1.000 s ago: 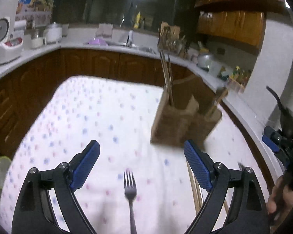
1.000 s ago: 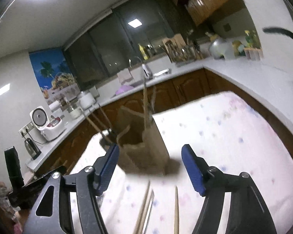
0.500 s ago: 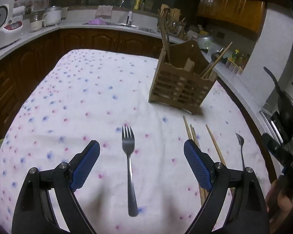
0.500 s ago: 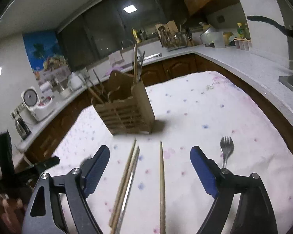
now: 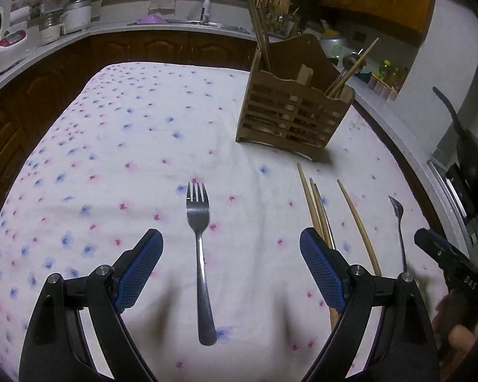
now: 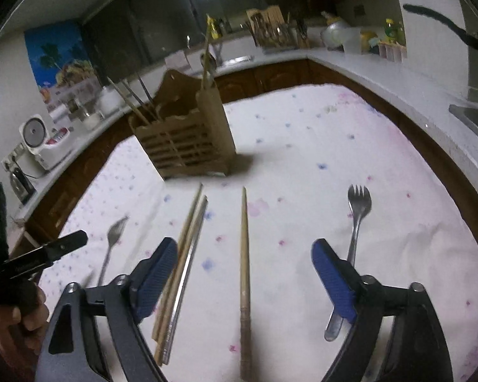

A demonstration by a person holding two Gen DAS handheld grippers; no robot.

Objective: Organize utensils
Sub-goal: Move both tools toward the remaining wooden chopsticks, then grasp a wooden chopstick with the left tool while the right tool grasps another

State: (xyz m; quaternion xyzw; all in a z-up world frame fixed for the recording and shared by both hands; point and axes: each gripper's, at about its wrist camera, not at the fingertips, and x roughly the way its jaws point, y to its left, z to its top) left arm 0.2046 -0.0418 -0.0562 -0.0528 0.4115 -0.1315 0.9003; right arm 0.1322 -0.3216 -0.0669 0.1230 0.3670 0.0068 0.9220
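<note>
A wooden utensil holder [image 5: 294, 113] stands on the flowered tablecloth [image 5: 127, 146] with chopsticks sticking out of it; it also shows in the right wrist view [image 6: 188, 140]. My left gripper [image 5: 231, 242] is open and empty above a steel fork [image 5: 199, 238], which lies between its fingers. My right gripper [image 6: 243, 254] is open and empty above a single wooden chopstick [image 6: 244, 273]. Loose chopsticks [image 6: 181, 261] lie by its left finger. A second fork [image 6: 357, 219] lies by its right finger. The chopsticks [image 5: 318, 213] and that fork [image 5: 400, 232] also show in the left wrist view.
A white counter [image 6: 382, 73] with jars, a kettle and a knife block runs around the table. A rice cooker [image 6: 39, 141] stands on the counter to the left. A dark pan [image 5: 471, 165] sits on the stove at the right.
Both grippers have tilted down and drawn back over the table. The fork and the chopsticks now lie lower and fuller between the fingers. Both grippers stay open.
</note>
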